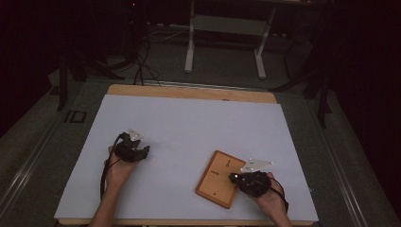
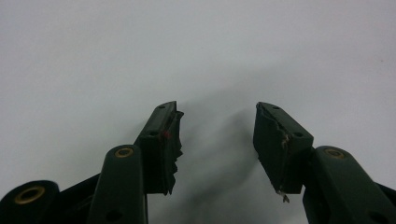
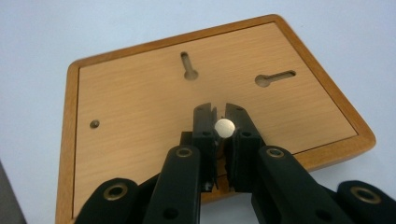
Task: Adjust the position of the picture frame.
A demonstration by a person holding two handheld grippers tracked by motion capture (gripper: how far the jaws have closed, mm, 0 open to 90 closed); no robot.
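Right gripper view: disc (image 3: 224, 127) btwn right hand-held gripper (image 3: 219, 122) jaws.

One wooden board (image 1: 219, 178), one small silver disc (image 3: 224, 127), two grippers.

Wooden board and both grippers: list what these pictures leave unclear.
- Wooden board: its near edge is hidden behind the right gripper in the right gripper view.
- Small silver disc: too small to identify.
- Left gripper: fingers too small and dark in the high view.
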